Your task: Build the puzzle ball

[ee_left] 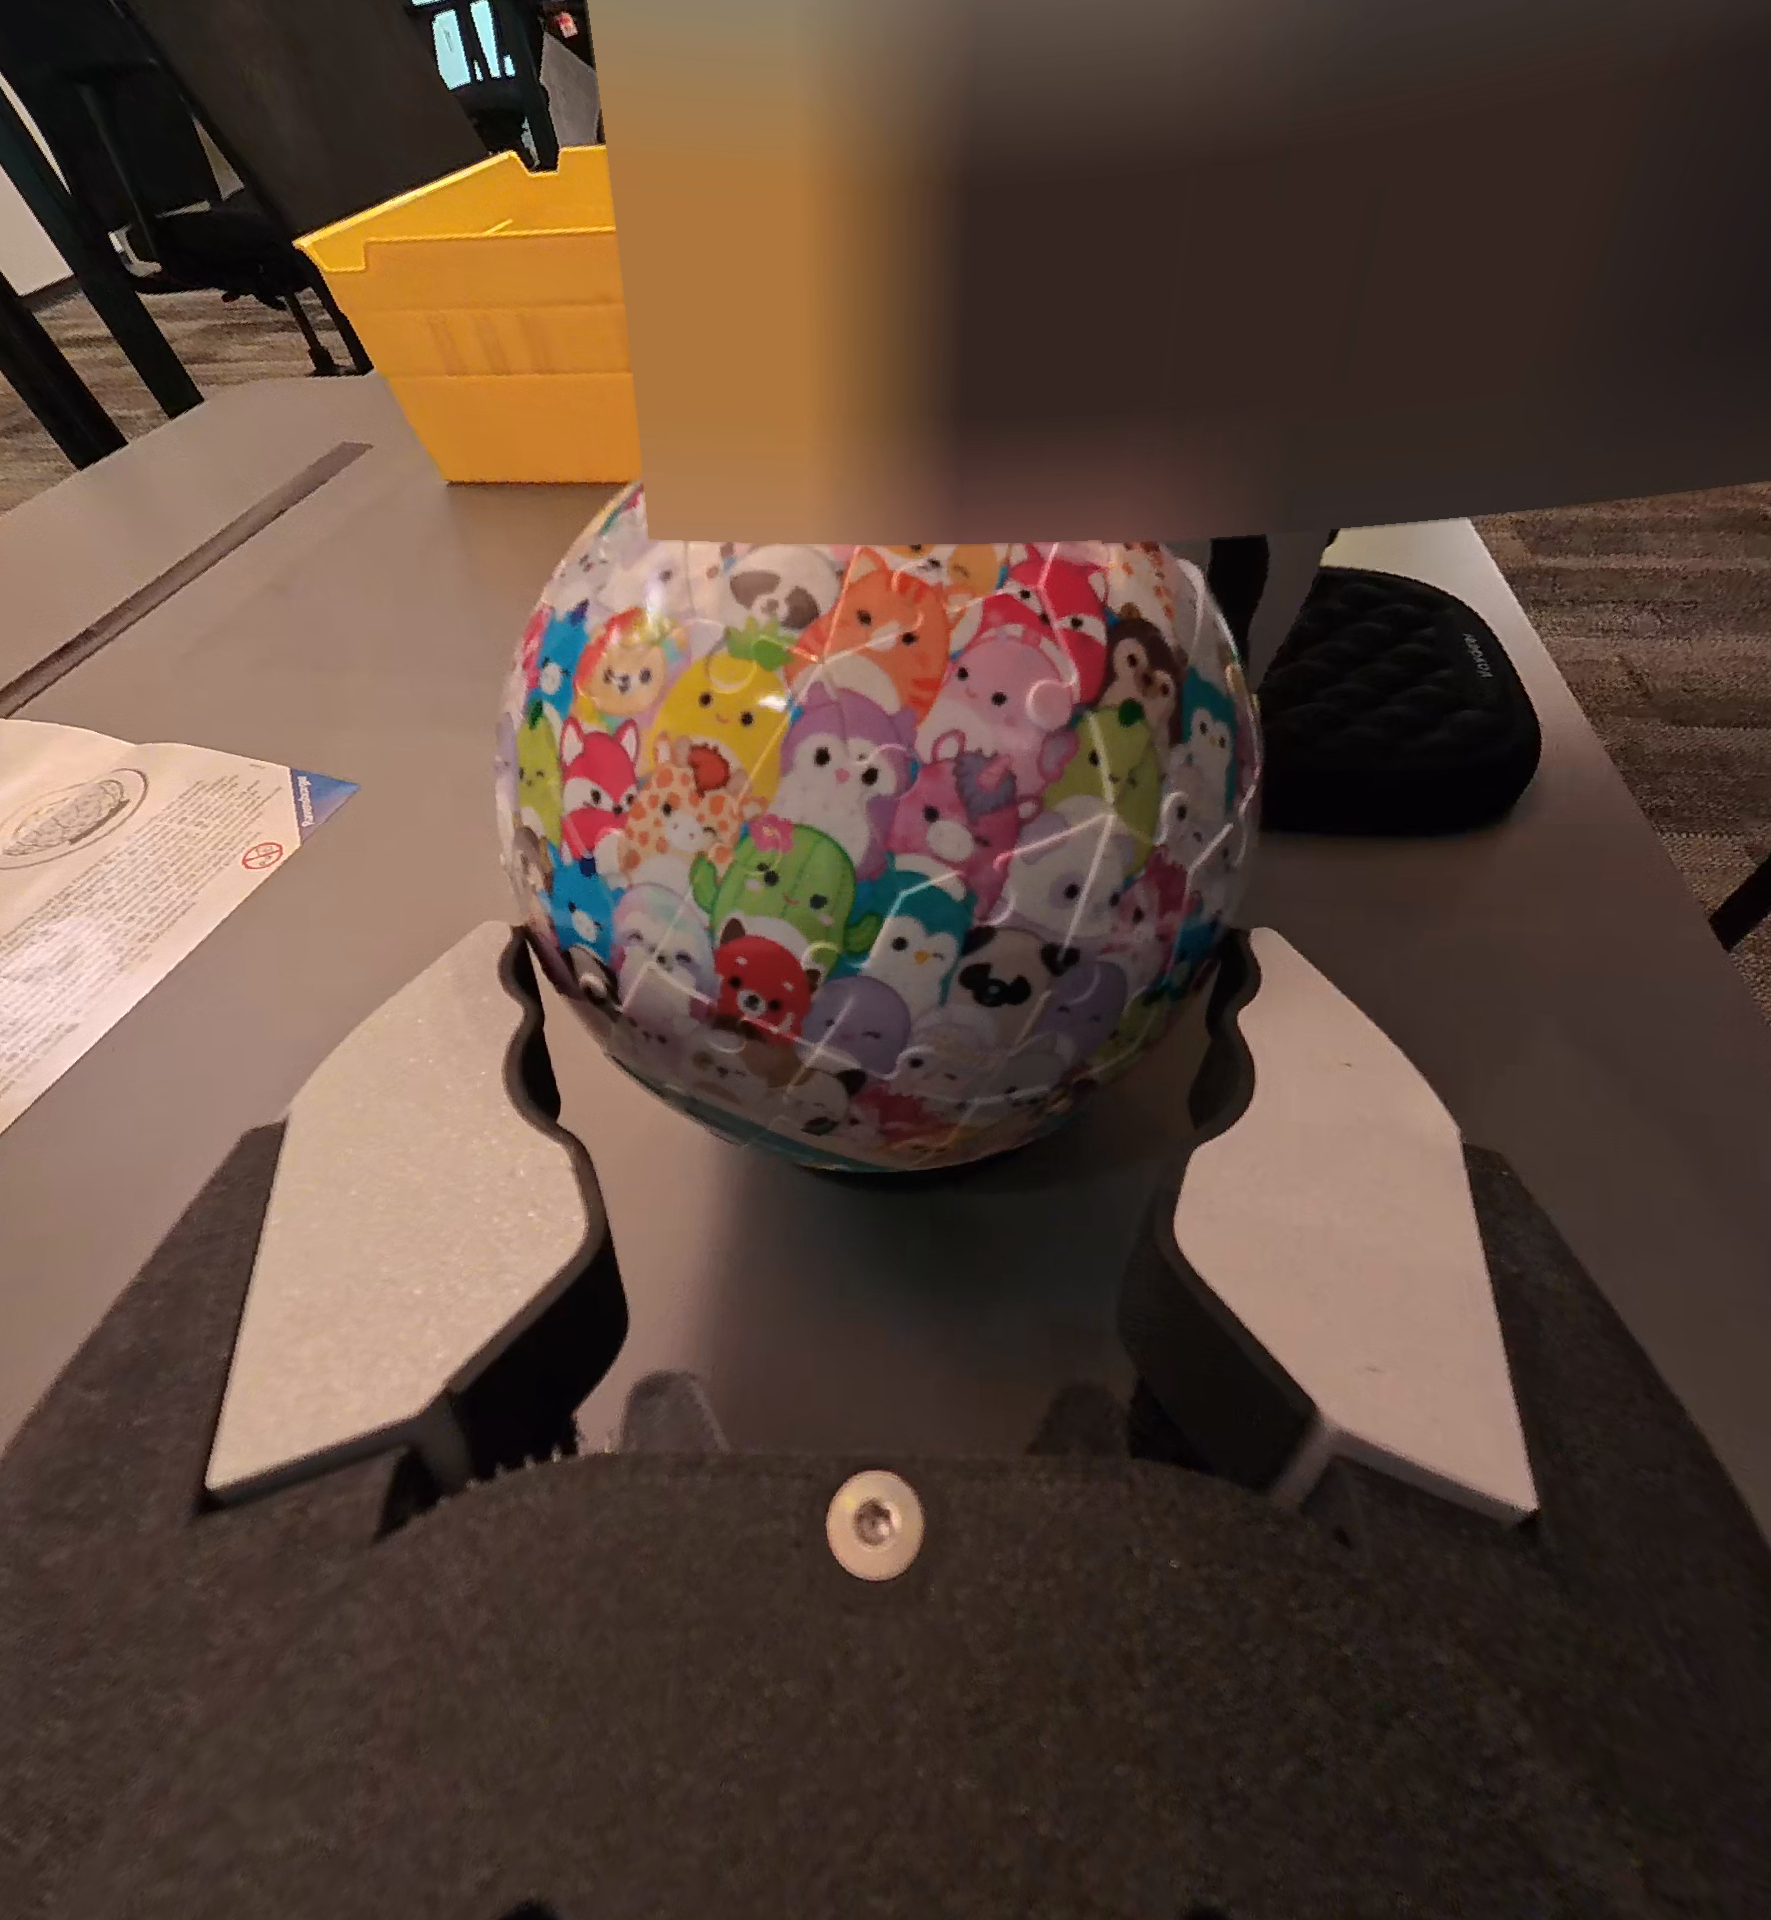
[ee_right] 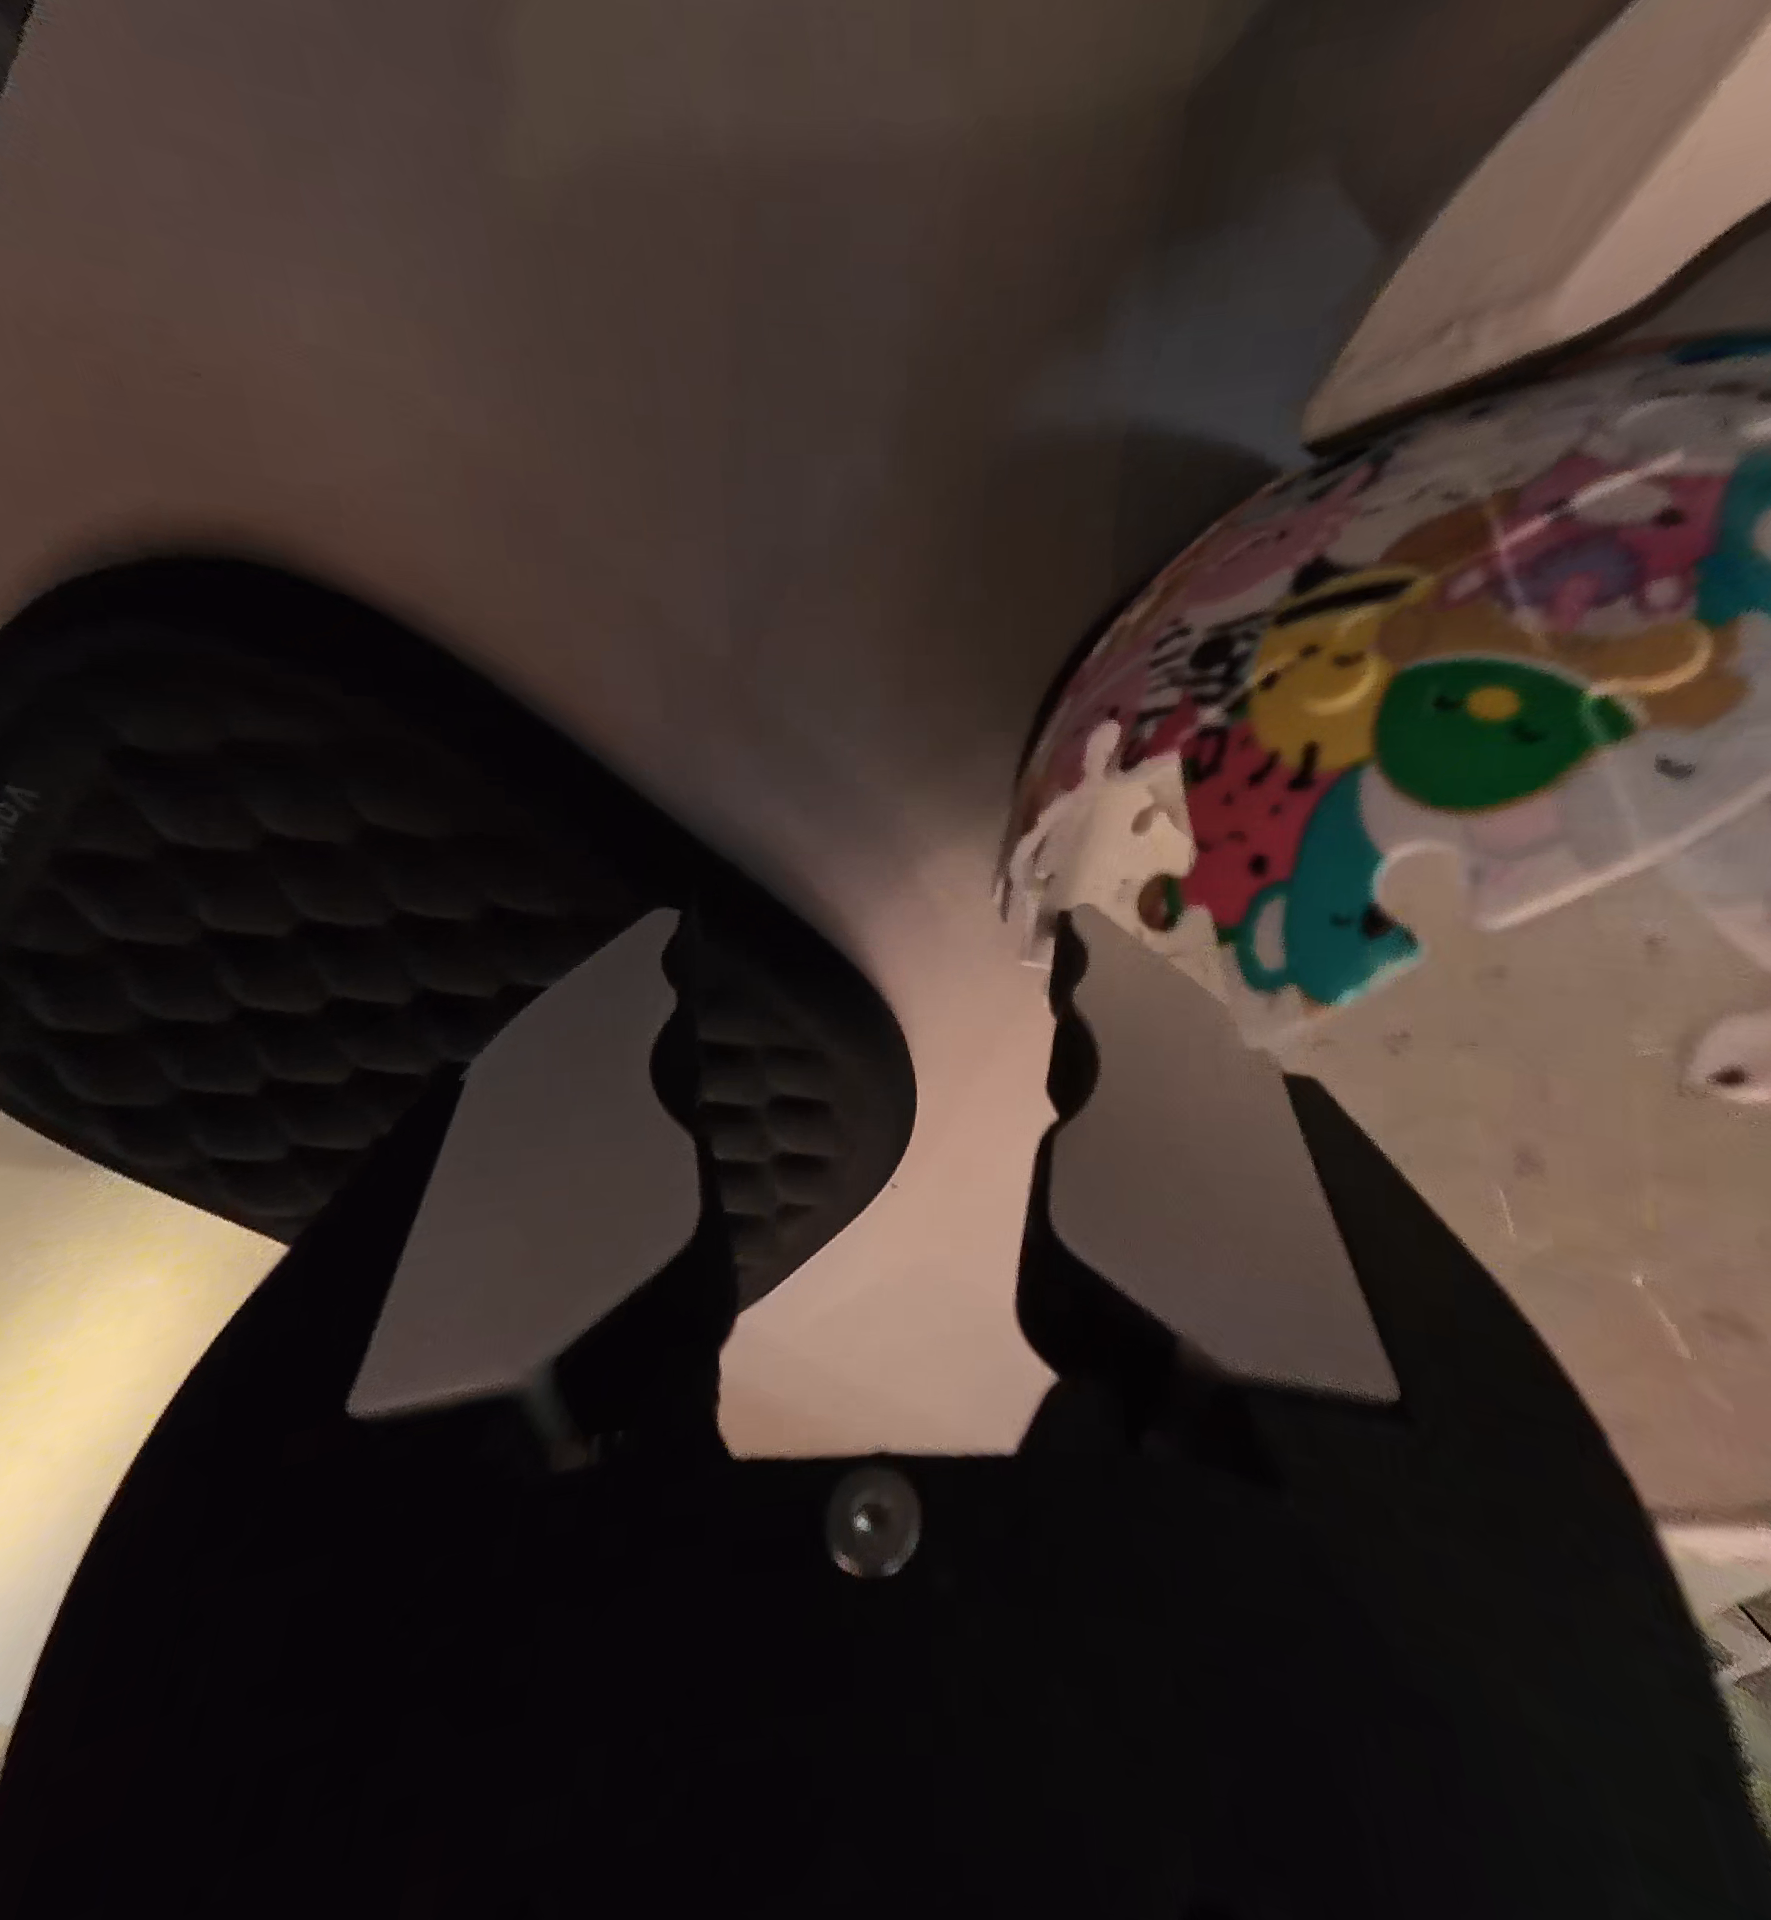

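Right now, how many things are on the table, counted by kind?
Puzzle ball: 1
Instruction sheet: 1
Black wrist rest: 1
Yellow bin: 1, at the table's far edge; whether it rests on the table is unclear
Total: 4

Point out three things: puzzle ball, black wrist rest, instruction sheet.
puzzle ball (ee_left: pixel 876 821): left wrist view, middle of its printed front face.
black wrist rest (ee_right: pixel 268 894): right wrist view, centre of its textured top.
instruction sheet (ee_left: pixel 81 914): left wrist view, middle of the printed page, lying left of the ball.
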`<state>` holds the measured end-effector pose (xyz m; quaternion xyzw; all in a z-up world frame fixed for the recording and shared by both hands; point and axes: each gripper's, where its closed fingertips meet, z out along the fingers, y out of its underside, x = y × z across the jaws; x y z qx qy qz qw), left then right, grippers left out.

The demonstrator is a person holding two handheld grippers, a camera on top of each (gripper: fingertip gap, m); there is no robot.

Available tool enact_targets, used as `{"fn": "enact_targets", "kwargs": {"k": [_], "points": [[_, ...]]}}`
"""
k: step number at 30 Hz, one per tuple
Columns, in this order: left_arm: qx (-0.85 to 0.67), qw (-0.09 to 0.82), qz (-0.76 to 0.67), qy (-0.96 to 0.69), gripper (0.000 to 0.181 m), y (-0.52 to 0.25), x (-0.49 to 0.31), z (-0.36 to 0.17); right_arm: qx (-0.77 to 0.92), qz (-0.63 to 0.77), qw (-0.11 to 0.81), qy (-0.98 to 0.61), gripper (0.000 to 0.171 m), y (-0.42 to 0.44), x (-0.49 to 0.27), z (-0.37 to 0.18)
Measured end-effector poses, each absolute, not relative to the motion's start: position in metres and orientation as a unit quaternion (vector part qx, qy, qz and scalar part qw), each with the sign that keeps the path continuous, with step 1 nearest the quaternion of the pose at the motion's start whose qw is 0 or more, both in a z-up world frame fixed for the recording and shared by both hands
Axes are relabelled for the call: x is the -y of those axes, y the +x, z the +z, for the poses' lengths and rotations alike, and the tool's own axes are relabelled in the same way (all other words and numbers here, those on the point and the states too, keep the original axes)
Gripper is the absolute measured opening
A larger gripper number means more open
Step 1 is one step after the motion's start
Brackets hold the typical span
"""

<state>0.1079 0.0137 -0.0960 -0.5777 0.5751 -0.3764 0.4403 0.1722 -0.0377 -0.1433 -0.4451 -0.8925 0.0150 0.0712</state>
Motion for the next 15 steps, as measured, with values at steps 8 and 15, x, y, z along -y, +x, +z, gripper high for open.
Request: {"fn": "enact_targets", "kwargs": {"k": [8,15], "points": [[-0.574,0.443,-0.378,-0.576,0.119,0.107,-0.014,-0.094,0.886,-0.017,0.166,-0.433,0.069,0.161,0.02,-0.139],[-0.573,0.444,-0.38,-0.574,0.119,0.108,-0.014,-0.094,0.901,-0.05,0.179,-0.392,0.073,0.154,0.02,-0.146]]}}
